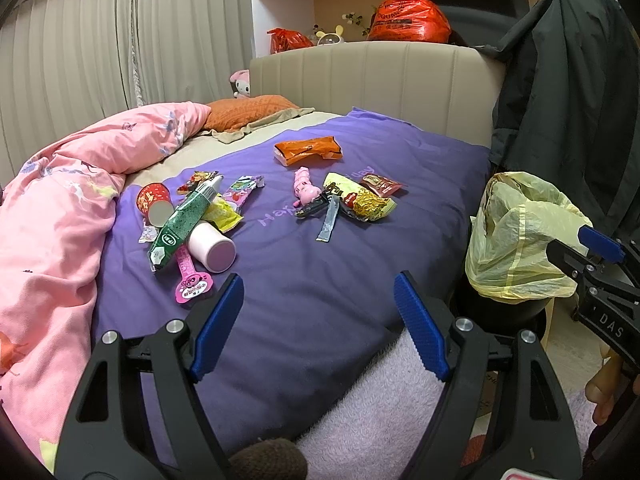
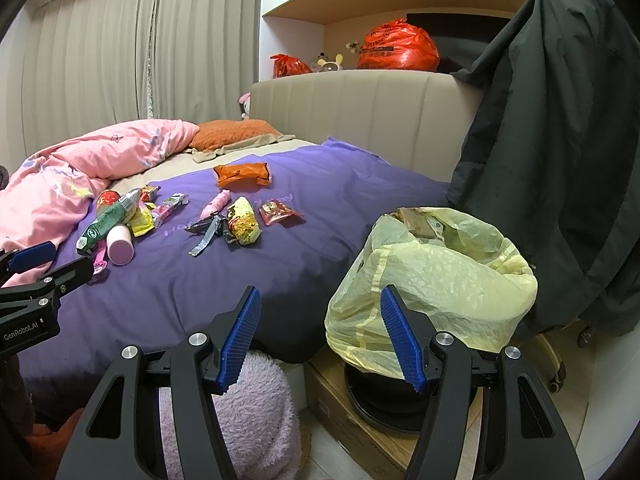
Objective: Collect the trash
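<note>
Wrappers and containers lie scattered on a purple blanket [image 1: 304, 280]. One heap holds a green packet [image 1: 182, 220], a pink bottle [image 1: 212, 246] and a red paper cup [image 1: 154, 202]. Another holds a yellow noodle packet [image 1: 360, 200], a pink toy-shaped wrapper [image 1: 306, 190] and a grey sachet [image 1: 329, 222]. An orange pack [image 1: 308, 150] lies farther back. A bin lined with a yellow bag [image 2: 436, 280] stands beside the bed. My left gripper [image 1: 318, 324] hovers open over the blanket's near edge. Beside the bin's rim, my right gripper [image 2: 320, 336] is open and holds nothing.
A pink duvet [image 1: 60, 208] is bunched on the bed's left side, with an orange pillow [image 1: 248, 110] behind. A dark jacket [image 2: 560, 160] hangs right of the bin. A fluffy lilac mat [image 2: 248, 412] lies below the bed edge. Red bags [image 1: 408, 18] sit on the headboard shelf.
</note>
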{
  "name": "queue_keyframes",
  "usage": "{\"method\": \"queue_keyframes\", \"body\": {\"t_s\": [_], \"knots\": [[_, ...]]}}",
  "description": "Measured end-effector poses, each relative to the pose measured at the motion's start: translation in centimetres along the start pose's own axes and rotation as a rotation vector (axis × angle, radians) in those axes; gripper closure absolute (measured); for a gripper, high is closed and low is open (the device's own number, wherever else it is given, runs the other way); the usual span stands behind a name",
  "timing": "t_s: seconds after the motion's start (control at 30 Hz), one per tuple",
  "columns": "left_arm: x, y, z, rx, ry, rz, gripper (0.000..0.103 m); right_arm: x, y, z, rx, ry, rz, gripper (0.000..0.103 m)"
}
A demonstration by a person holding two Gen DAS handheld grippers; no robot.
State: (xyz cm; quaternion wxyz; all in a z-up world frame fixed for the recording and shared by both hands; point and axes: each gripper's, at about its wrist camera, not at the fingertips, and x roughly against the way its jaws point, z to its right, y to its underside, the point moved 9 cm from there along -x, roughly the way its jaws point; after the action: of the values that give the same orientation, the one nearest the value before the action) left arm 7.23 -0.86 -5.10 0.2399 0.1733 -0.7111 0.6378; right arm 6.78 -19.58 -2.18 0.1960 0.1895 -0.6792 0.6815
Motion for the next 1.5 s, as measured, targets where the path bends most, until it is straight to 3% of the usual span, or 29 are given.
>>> {"method": "queue_keyframes", "body": {"t_s": [0.23,0.47,0.73,0.9,1.0,1.13,1.2,1.3,1.4,1.5], "knots": [[-1.9,-1.6,-2.3,0.000,0.026,0.034,0.029,-1.9,-0.9,0.0,-0.004,-0.037,-0.008,0.044],[-6.7,-7.1,-4.2,-0.173,0.117,0.129,0.029,-6.3,-3.2,-1.7,0.048,-0.044,-0.026,0.044],[-16.4,-14.3,-4.3,-0.310,0.302,0.075,0.021,-12.7,-4.9,-3.4,0.068,-0.023,-0.071,0.044],[-24.2,-17.1,-3.9,-0.338,0.405,-0.062,0.021,-17.1,-5.8,-3.8,0.051,0.013,-0.107,0.044],[-27.6,-19.3,-4.6,-0.324,0.428,-0.041,0.021,-19.8,-6.5,-3.7,0.045,0.021,-0.132,0.044],[-32.1,-21.7,-4.4,-0.431,0.466,-0.040,0.021,-22.4,-6.7,-3.6,0.053,0.036,-0.163,0.044],[-34.9,-22.8,-4.7,-0.413,0.483,-0.072,0.021,-23.6,-6.5,-3.4,0.045,0.039,-0.182,0.044],[-40.4,-23.9,-6.0,-0.284,0.477,-0.163,0.021,-25.1,-6.2,-3.0,0.040,0.040,-0.204,0.044],[-45.7,-22.5,-7.4,-0.123,0.489,-0.319,0.022,-25.9,-6.5,-2.7,0.021,0.036,-0.205,0.044],[-48.2,-20.2,-7.8,-0.047,0.479,-0.417,0.031,-26.4,-7.3,-2.5,0.002,0.023,-0.186,0.044]]}}
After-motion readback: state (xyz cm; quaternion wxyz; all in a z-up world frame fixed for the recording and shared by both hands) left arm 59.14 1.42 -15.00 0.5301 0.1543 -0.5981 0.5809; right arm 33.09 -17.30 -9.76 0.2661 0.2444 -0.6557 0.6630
